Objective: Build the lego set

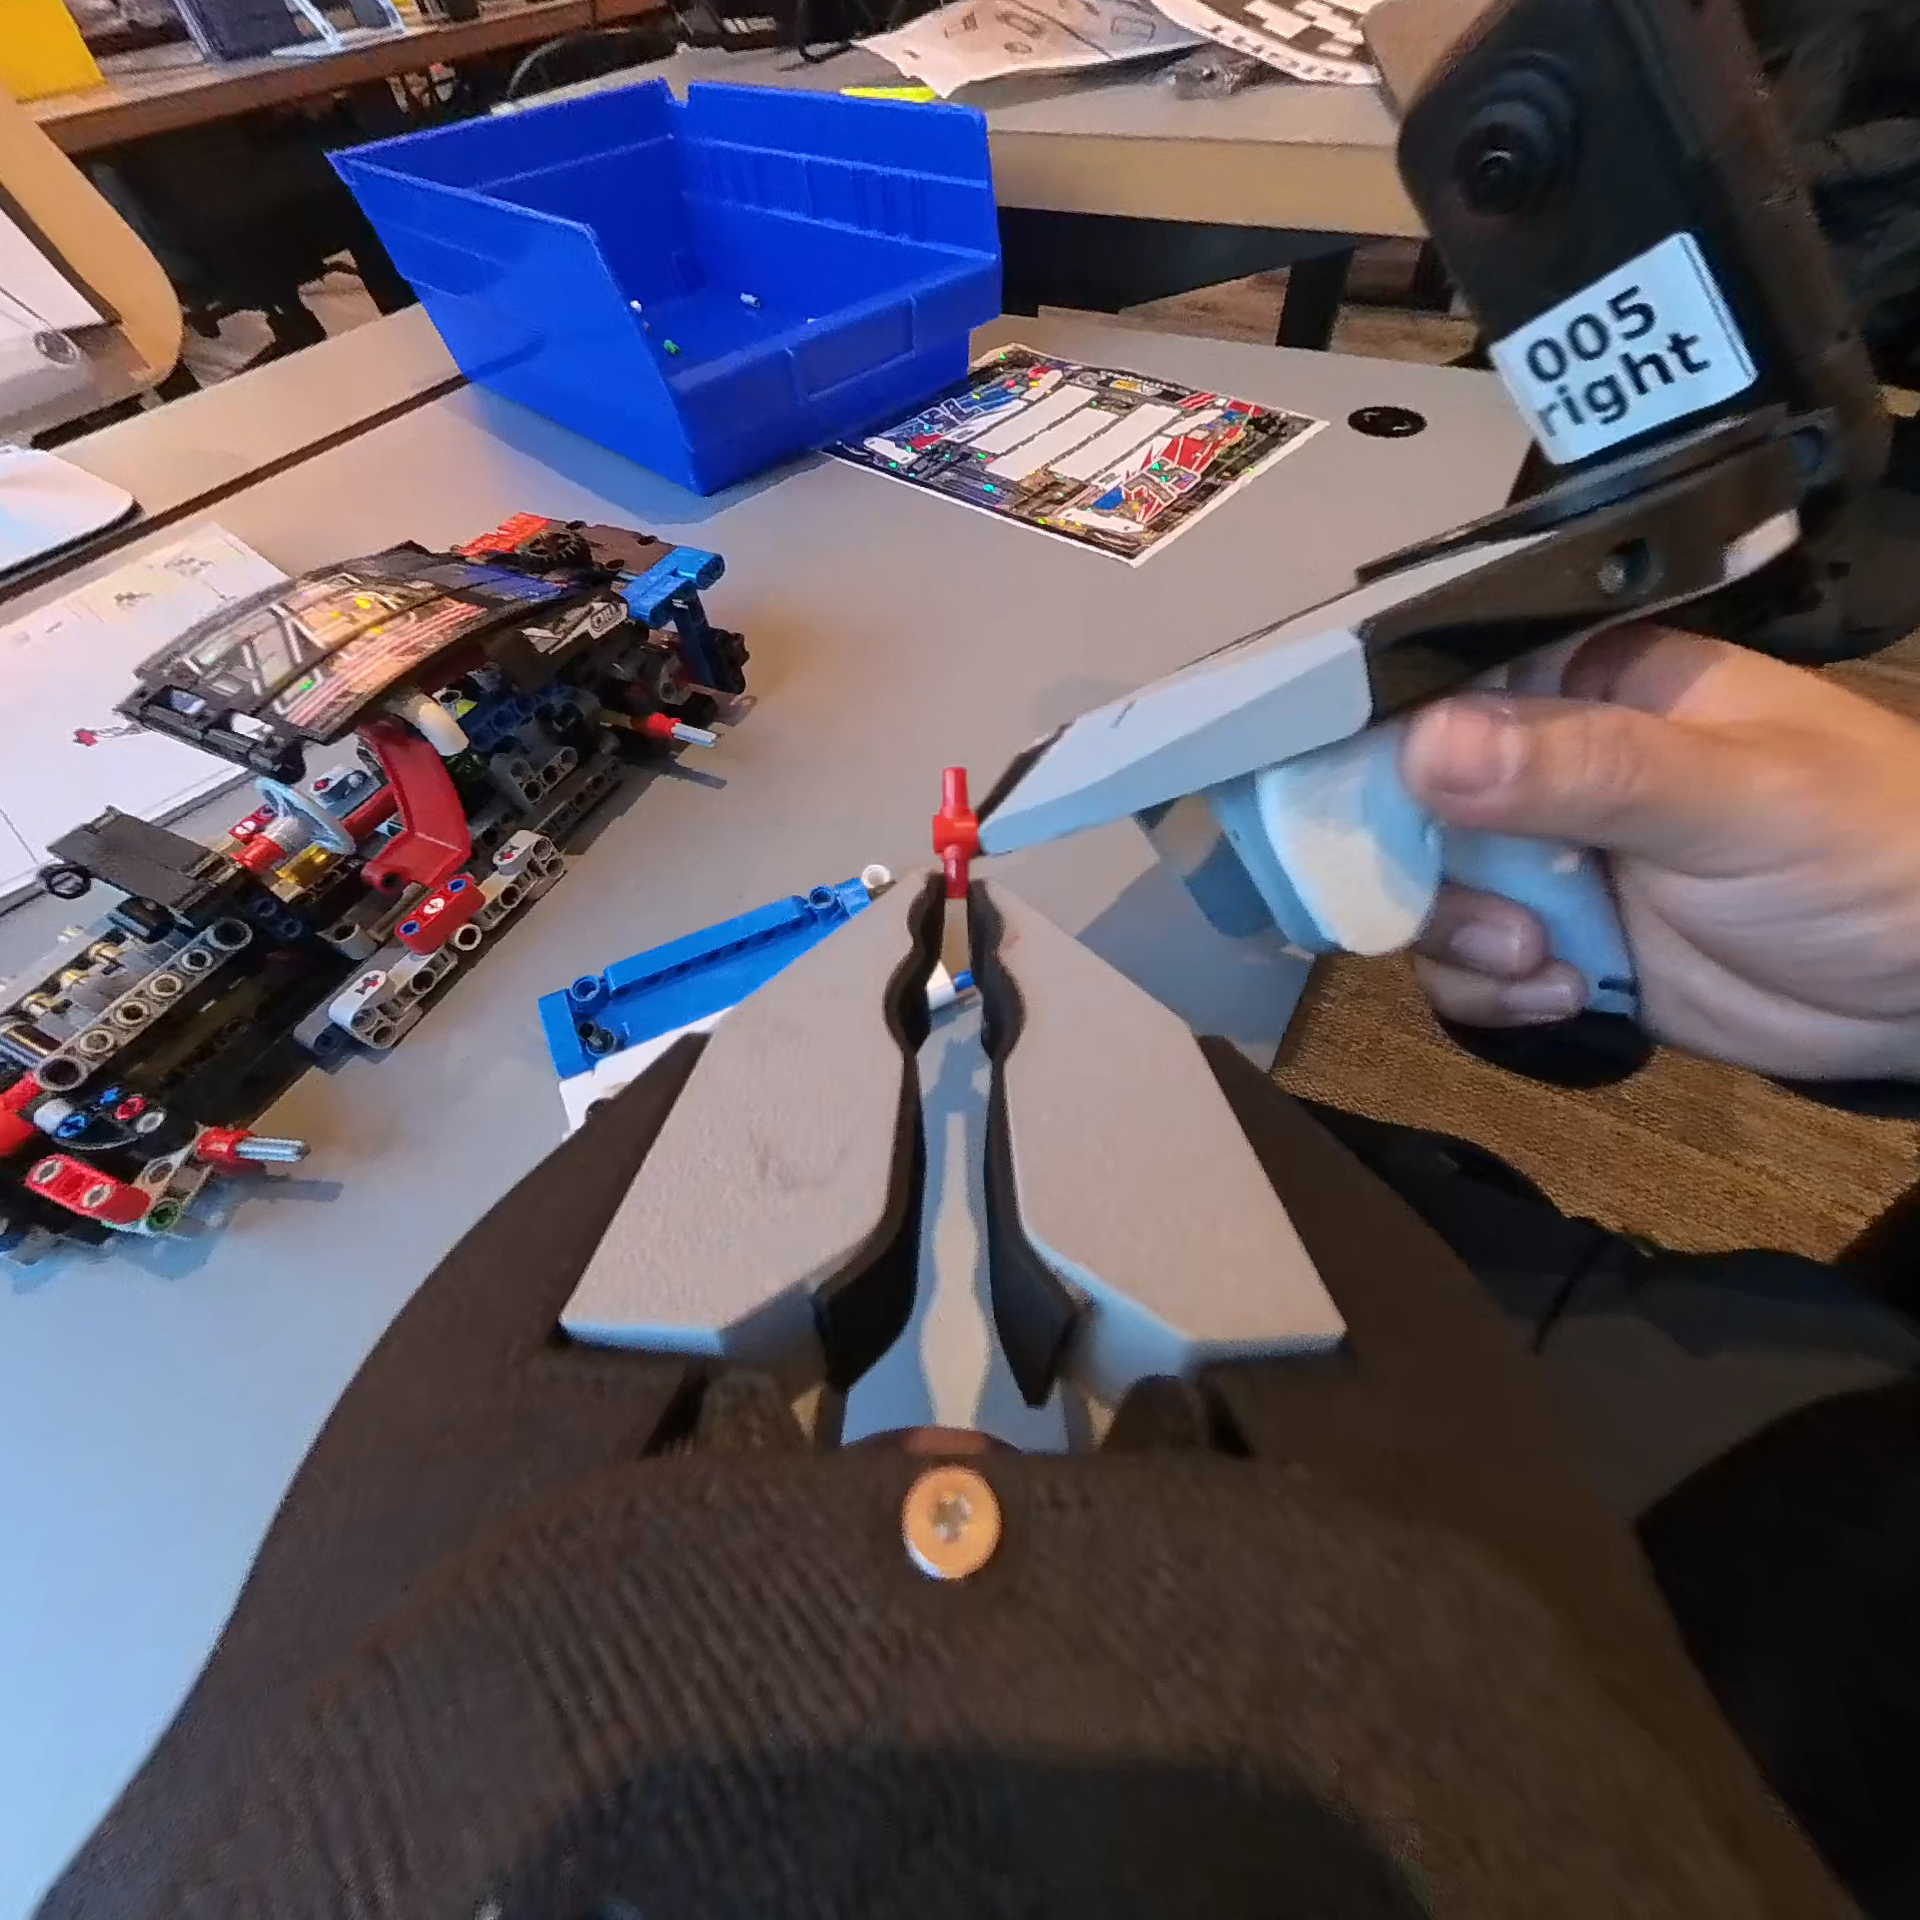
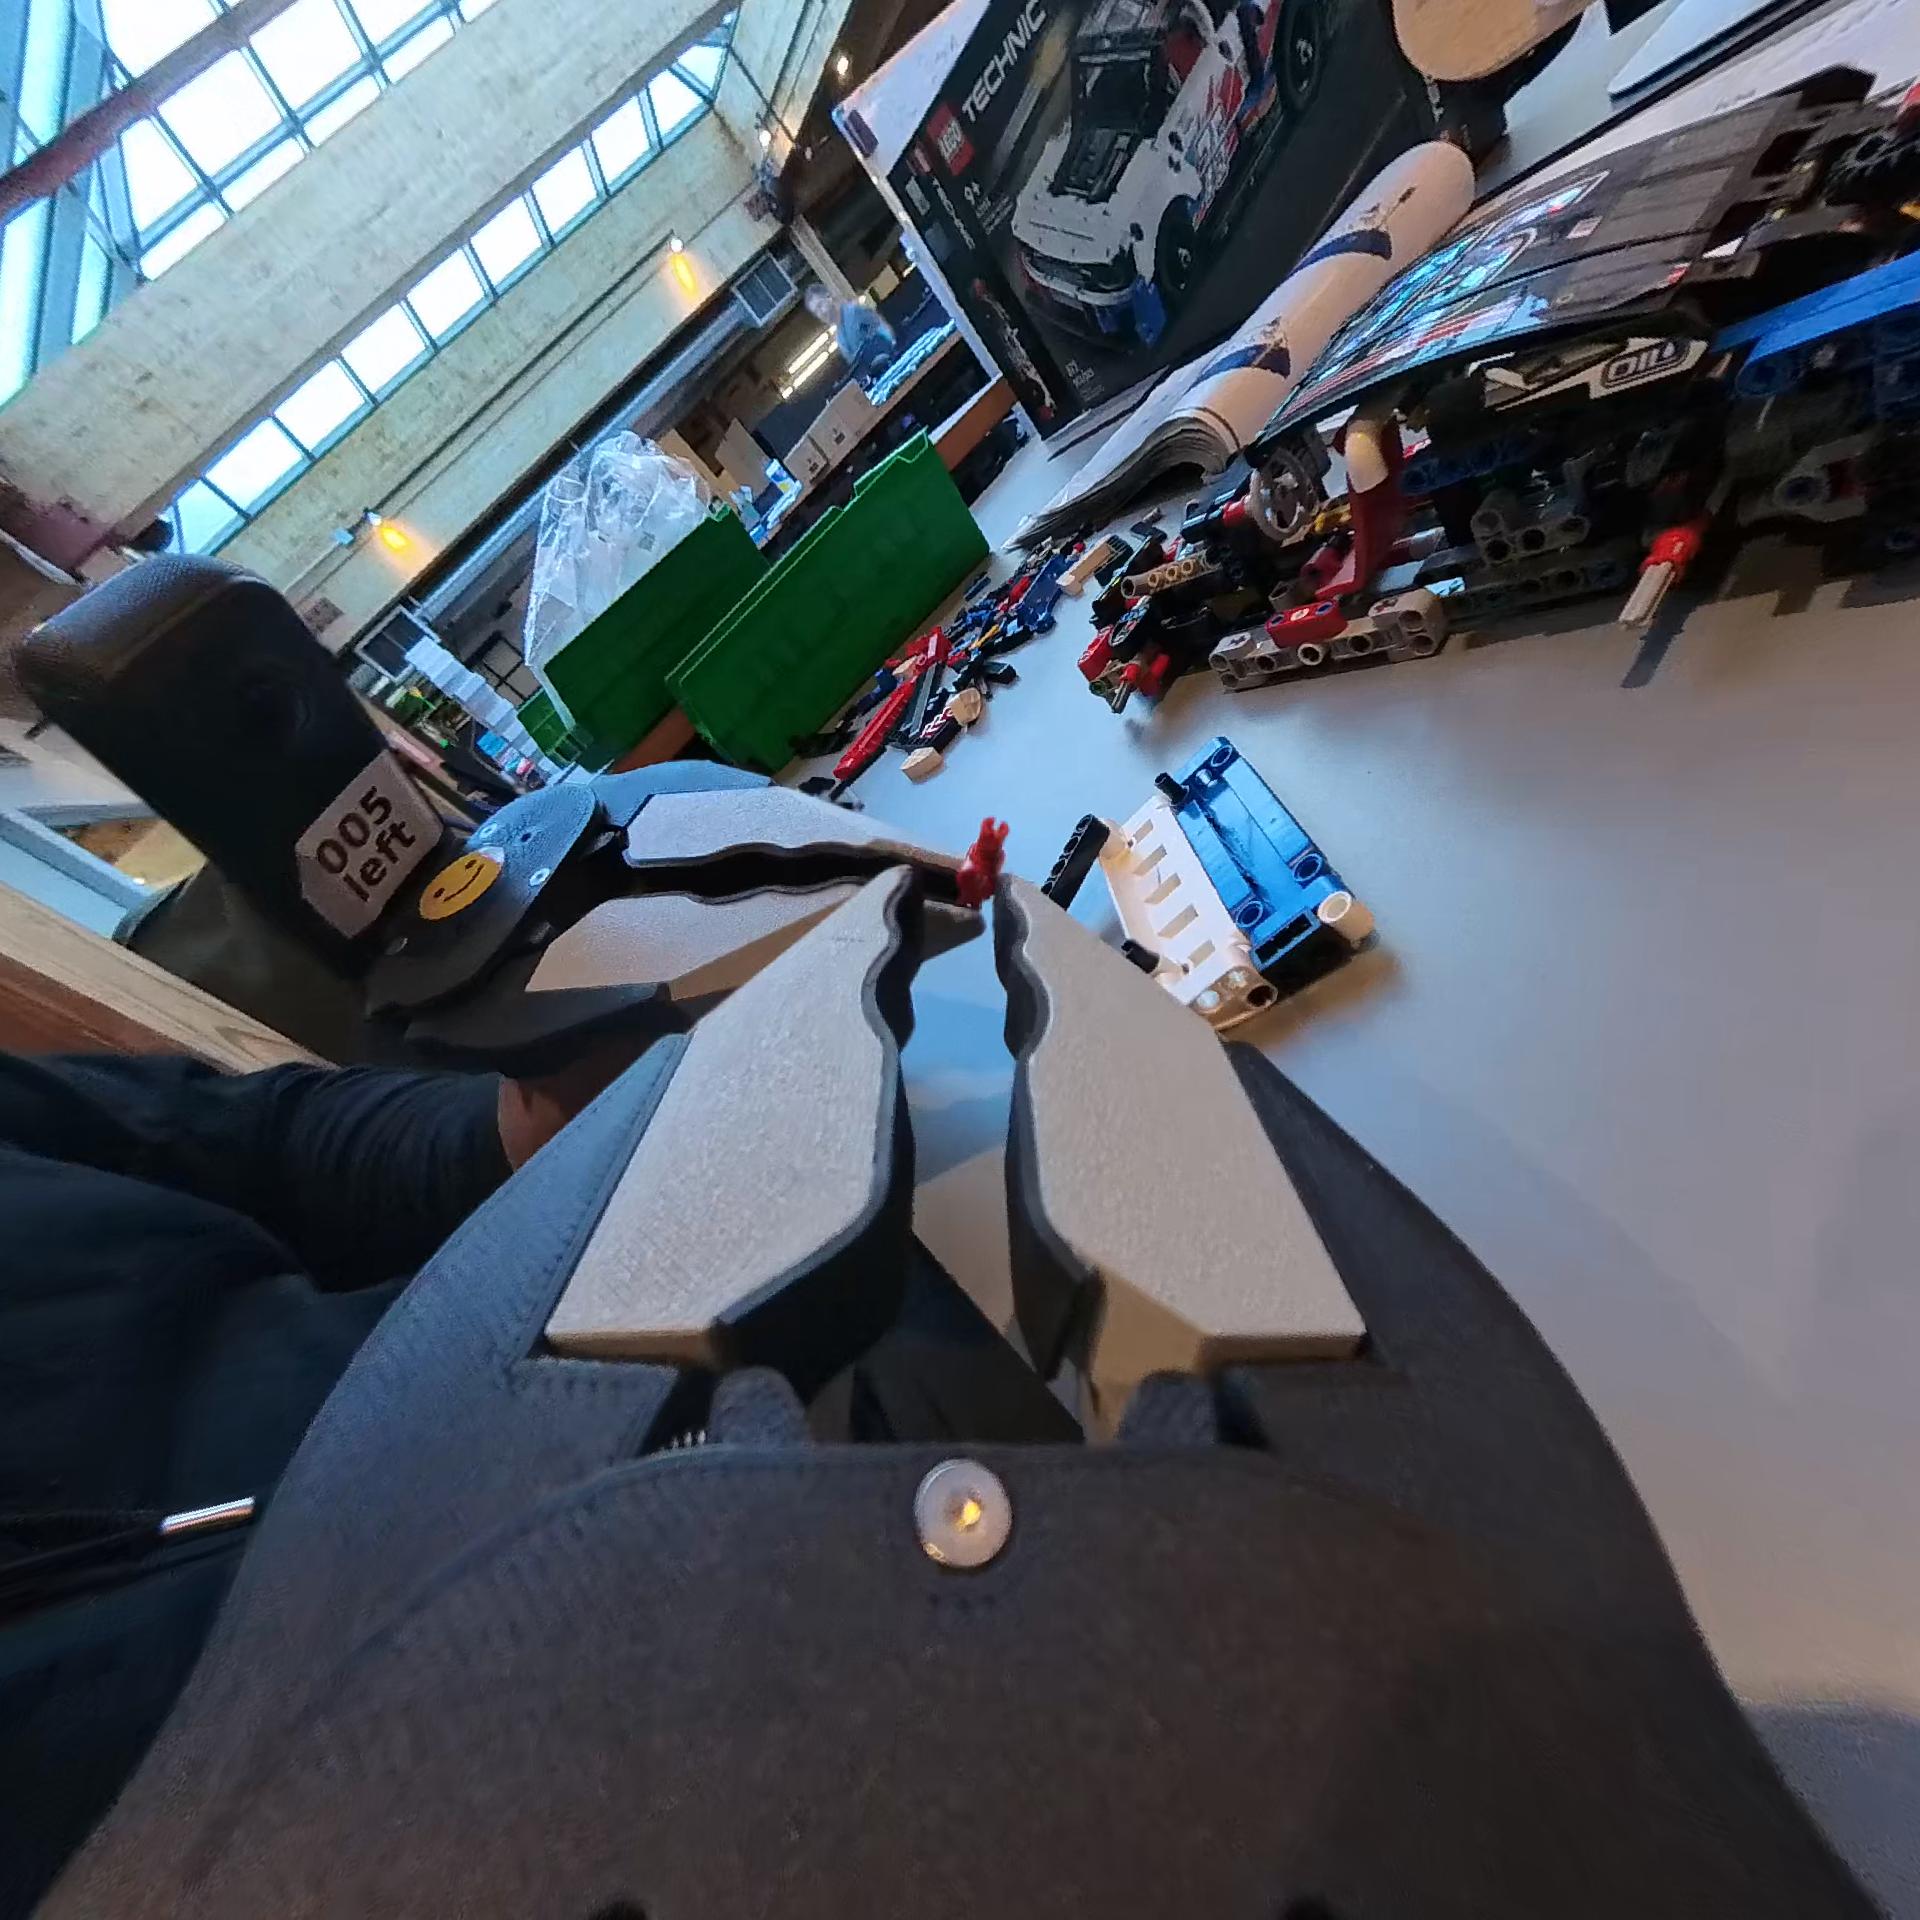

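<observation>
- Your left hand-held gripper is closed on a small red pin, gripping its lower end so that most of the pin stands clear above the fingertips.
- Your right hand-held gripper is slightly open and holds nothing; in the left wrist view its tip sits right beside the pin, touching it or nearly so (I cannot tell which).
- The car lies toward the left side of the bench. Chassis, red seat frame and stickered black roof panel are on, so a good share of the build looks done.
- Much is plainly left: bare beams and pin ends show along the car's near side, and no wheels are visible on it.
- A blue-and-white panel lies loose on the bench just past your gripper tips, not yet joined to the car.
- Loose parts are scattered further along the bench, near the green bins, still to be used.
- The blue bin toward the far edge holds only a few small pieces, with a partly used sticker sheet flat beside it.
- My judgement: you are mid-build, on a small sub-step, with the pin likely bound for the panel or the car.
</observation>
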The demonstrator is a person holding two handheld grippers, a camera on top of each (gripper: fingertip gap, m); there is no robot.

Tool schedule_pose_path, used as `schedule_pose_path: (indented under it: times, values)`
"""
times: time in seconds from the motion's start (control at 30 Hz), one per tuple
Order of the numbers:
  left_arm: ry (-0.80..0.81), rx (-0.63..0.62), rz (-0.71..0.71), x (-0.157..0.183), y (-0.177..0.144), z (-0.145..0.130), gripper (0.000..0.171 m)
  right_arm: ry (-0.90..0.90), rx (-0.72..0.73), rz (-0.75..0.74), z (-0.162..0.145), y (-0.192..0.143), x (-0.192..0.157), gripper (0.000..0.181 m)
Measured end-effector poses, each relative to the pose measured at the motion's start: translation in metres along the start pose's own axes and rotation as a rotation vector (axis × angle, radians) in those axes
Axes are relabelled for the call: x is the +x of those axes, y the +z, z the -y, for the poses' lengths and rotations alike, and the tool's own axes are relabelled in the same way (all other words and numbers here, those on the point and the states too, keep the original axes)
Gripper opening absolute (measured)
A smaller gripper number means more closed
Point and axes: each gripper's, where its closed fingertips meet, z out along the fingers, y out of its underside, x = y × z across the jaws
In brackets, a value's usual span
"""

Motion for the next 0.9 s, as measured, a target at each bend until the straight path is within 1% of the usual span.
schedule_pose_path:
  times: [0.3, 0.37, 0.47, 0.57, 0.6, 0.67, 0.7, 0.73, 0.8, 0.83, 0.9]
  values:
    - [0.037, 0.016, 0.026, 0.011, -0.003, 0.007, 0.002, -0.027, 0.019, 0.003, 0.003, -0.008, -0.005, 0.010]
    - [0.042, 0.020, 0.028, 0.013, -0.003, 0.008, 0.002, -0.039, 0.026, -0.008, 0.004, -0.009, -0.005, 0.004]
    - [0.044, 0.025, 0.029, 0.015, -0.004, 0.009, 0.002, -0.065, 0.022, -0.019, 0.004, -0.011, -0.006, 0.004]
    - [0.025, 0.024, -0.008, 0.018, -0.004, 0.010, 0.002, -0.083, 0.013, -0.023, 0.004, -0.013, -0.007, 0.004]
    - [0.045, 0.009, -0.038, 0.019, -0.004, 0.009, 0.002, -0.087, 0.007, -0.024, 0.004, -0.014, -0.007, 0.004]
    - [0.136, -0.023, -0.088, 0.013, -0.005, 0.007, 0.012, -0.095, 0.007, -0.037, 0.008, -0.020, -0.003, 0.004]
    - [0.194, -0.065, -0.117, 0.008, -0.005, 0.002, 0.011, -0.098, -0.003, -0.045, 0.009, -0.024, 0.000, 0.004]
    - [0.238, -0.138, -0.148, 0.002, -0.003, -0.007, 0.012, -0.100, -0.024, -0.056, 0.008, -0.026, 0.005, 0.004]
    - [0.294, -0.299, -0.264, -0.003, 0.002, -0.028, 0.021, -0.096, -0.069, -0.077, 0.003, -0.031, 0.015, 0.004]
    - [0.329, -0.353, -0.301, -0.006, 0.004, -0.036, 0.023, -0.084, -0.093, -0.085, -0.001, -0.032, 0.020, 0.004]
    - [0.425, -0.454, -0.310, -0.020, 0.010, -0.051, 0.031, -0.053, -0.143, -0.100, -0.008, -0.033, 0.028, 0.004]
